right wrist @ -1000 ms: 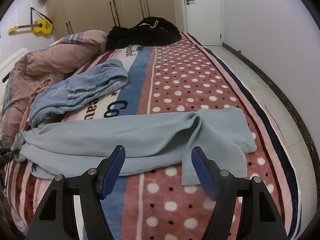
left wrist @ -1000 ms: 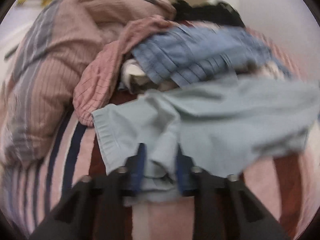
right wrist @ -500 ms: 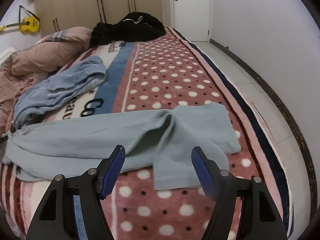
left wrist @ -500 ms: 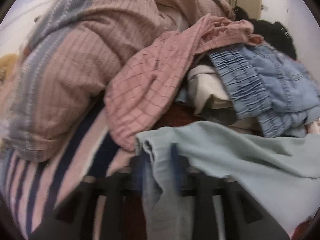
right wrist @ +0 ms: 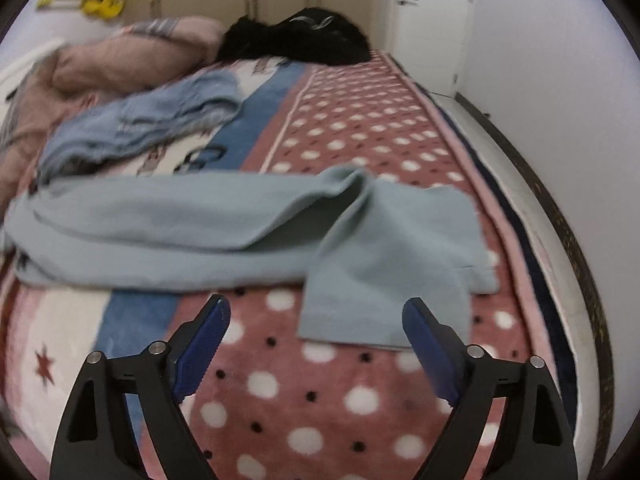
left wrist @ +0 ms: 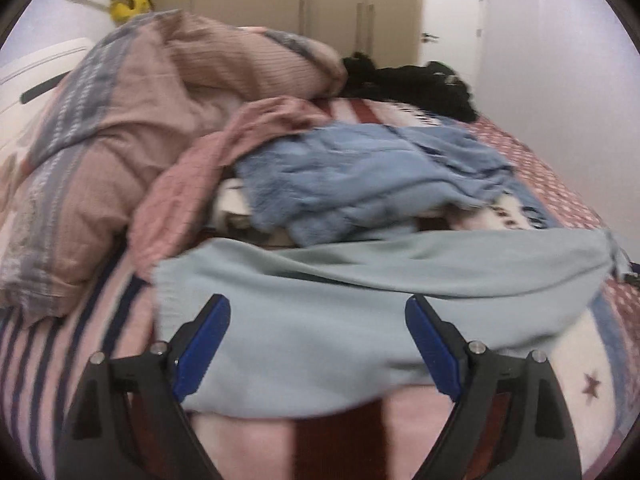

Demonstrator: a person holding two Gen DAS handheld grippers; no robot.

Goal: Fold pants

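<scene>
Across the near end of the pink polka-dot fleece blanket (right wrist: 360, 128), the pale blue-green knit pants (right wrist: 192, 224) lie stretched sideways, legs bent near the blanket's right edge. Both claws hang spread wide with nothing between their blue pads: the left gripper (left wrist: 318, 344) over the waistband end (left wrist: 180, 280), the right gripper (right wrist: 316, 340) just short of a leg cuff (right wrist: 360, 328). Beyond lie crumpled blue denim jeans (left wrist: 360, 176).

Bedroom with plain white walls (right wrist: 560, 80) and pale glossy floor (right wrist: 516, 152) edged by dark skirting. Along the far wall, beige wooden wardrobe doors (left wrist: 340, 12) beside a white door with lever handle (right wrist: 404, 0). Hung at upper left, small yellow guitar (right wrist: 102, 0). Even, soft indoor light.
</scene>
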